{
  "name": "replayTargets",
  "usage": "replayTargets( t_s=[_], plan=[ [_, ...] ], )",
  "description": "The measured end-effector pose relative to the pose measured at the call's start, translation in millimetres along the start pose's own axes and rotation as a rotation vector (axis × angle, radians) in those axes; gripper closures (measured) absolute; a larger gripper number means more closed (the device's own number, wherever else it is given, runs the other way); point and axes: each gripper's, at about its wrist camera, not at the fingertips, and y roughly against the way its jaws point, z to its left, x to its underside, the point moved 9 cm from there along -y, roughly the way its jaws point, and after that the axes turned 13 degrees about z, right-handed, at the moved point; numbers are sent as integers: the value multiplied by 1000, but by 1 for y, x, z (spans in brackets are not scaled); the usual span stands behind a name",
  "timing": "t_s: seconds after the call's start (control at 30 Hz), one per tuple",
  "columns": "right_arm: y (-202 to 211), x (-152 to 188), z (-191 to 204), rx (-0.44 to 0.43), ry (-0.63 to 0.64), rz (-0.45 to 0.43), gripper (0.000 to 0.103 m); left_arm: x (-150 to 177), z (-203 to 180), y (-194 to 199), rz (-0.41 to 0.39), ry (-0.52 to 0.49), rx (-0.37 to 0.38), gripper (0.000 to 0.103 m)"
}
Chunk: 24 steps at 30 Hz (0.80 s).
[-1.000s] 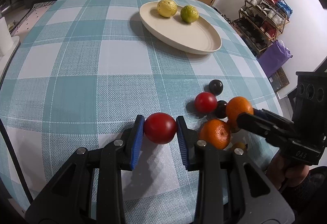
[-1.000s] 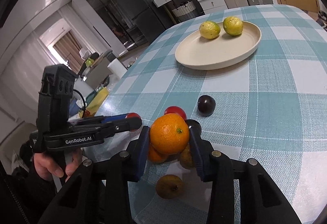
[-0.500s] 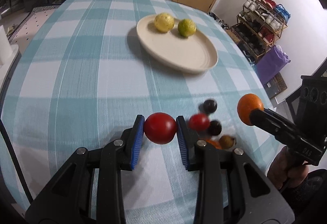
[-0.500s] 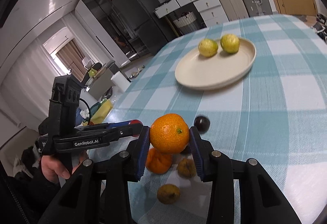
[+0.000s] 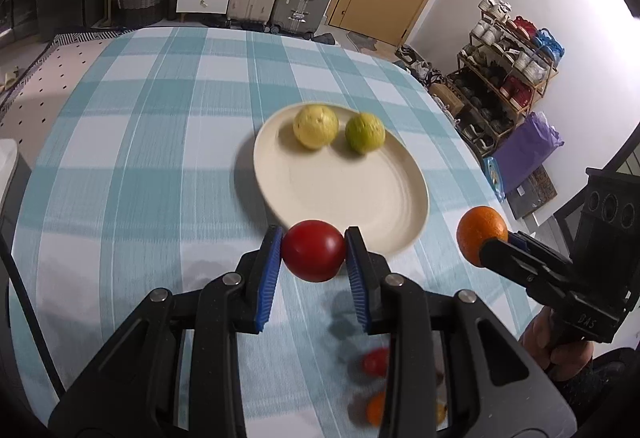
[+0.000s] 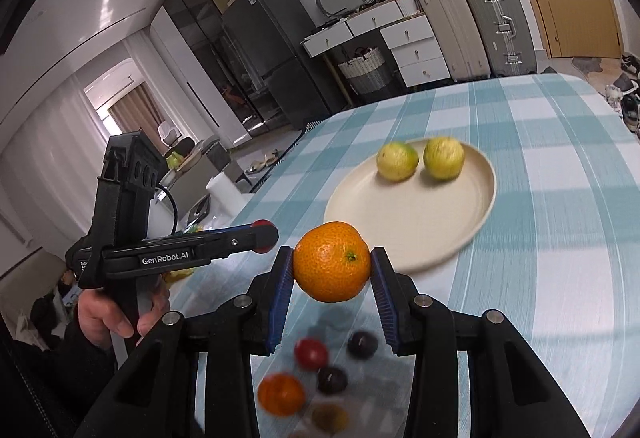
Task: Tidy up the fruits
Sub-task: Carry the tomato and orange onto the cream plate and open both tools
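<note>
My left gripper is shut on a red tomato, held in the air just short of the near rim of the cream plate. Two yellow-green fruits lie at the plate's far side. My right gripper is shut on an orange, also lifted, with the plate ahead of it. In the left wrist view that orange shows at the right, beyond the plate's edge. Below on the cloth lie a small red fruit, two dark fruits and another orange.
The table wears a teal and white checked cloth. A brownish fruit lies at the near edge. A person's hand holds the left gripper's handle. Drawers, suitcases and a shoe rack stand beyond the table.
Both grippers have risen from the fruit pile and moved toward the plate, each carrying its fruit. The loose fruits have dropped to the bottom of both views.
</note>
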Motion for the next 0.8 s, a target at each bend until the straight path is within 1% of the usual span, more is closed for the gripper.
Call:
replayTargets(
  t_s=[0.23,0.47,0.63,0.8],
  plan=[
    [-23,-39,-15,39,19,17,64,-44,6,-26,12,3,12,74],
    [-51,-73,-35,47,0,37,64,-81,20,-57,42,27,22,74],
    [-70,-90,-46,75,7,52,64,-97,22,-74,55,19,30,74],
    [-91,-94,-54,94,1,85,64,-104,23,-87,70,13,32,74]
  ],
)
